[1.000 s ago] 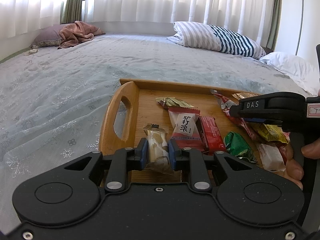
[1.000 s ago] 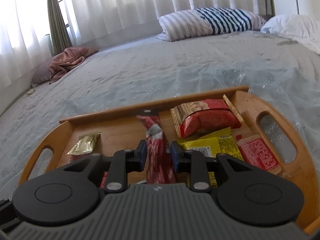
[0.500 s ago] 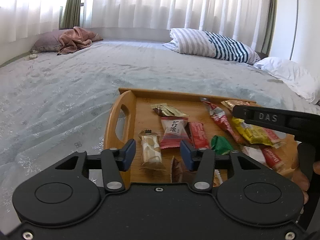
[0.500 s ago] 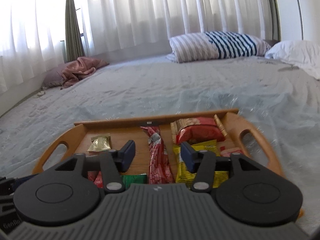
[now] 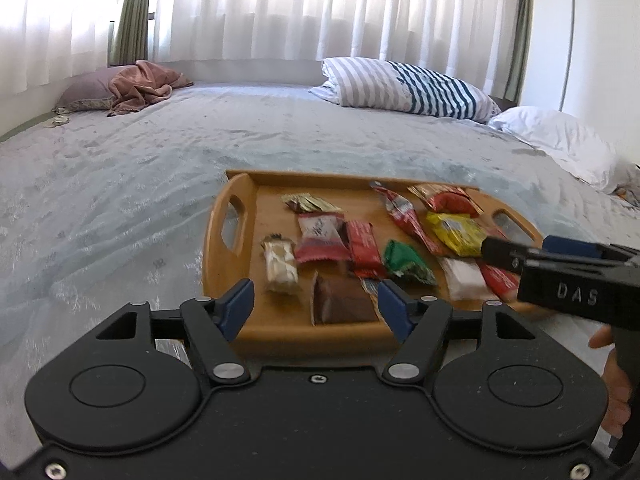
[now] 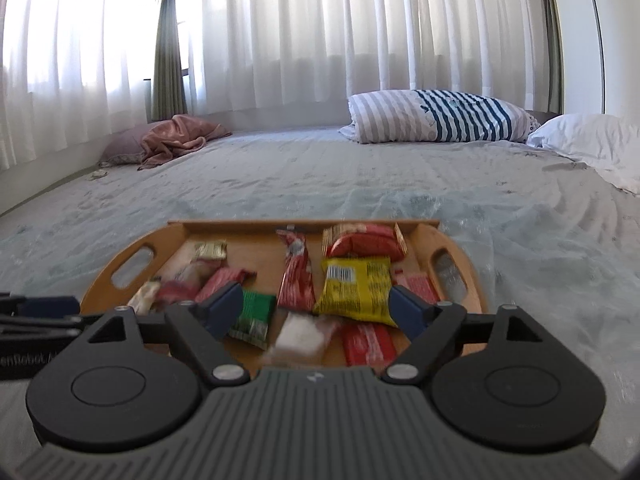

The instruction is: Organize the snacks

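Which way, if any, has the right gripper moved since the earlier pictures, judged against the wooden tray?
Yes. The right gripper has pulled back from the wooden tray, which now looks smaller and farther off. Its jaws are opening, gripping nothing.

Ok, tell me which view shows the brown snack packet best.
The left wrist view: the brown packet lies in plain sight near the wooden tray's front edge, between that gripper's open fingers. In the right wrist view I cannot find it; the gripper bodies hide that part of the tray.
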Demonstrator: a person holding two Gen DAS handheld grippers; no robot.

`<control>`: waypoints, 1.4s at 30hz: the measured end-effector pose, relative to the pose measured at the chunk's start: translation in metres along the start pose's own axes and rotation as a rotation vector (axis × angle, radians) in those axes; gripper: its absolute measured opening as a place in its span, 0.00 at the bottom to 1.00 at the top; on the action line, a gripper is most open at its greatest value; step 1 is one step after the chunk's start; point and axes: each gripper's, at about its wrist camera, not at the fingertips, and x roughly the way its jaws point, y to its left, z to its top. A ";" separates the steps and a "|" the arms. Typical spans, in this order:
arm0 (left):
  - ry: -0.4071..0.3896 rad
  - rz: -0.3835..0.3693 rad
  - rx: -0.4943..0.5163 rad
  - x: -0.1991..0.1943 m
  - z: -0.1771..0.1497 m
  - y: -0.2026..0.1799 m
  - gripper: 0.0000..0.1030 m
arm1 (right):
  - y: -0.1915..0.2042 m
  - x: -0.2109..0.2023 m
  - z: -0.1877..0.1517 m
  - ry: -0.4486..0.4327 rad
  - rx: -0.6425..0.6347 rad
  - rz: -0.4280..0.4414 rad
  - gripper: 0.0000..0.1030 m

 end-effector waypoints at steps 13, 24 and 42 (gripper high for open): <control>0.072 -0.006 0.033 -0.007 -0.044 -0.019 0.71 | -0.011 -0.017 -0.046 0.112 -0.002 -0.016 0.90; 0.069 0.025 0.055 0.004 -0.055 -0.023 0.81 | -0.008 -0.007 -0.059 0.151 -0.024 -0.012 1.00; 0.074 0.053 0.022 0.011 -0.056 -0.018 0.96 | -0.013 -0.005 -0.061 0.150 0.002 0.007 1.00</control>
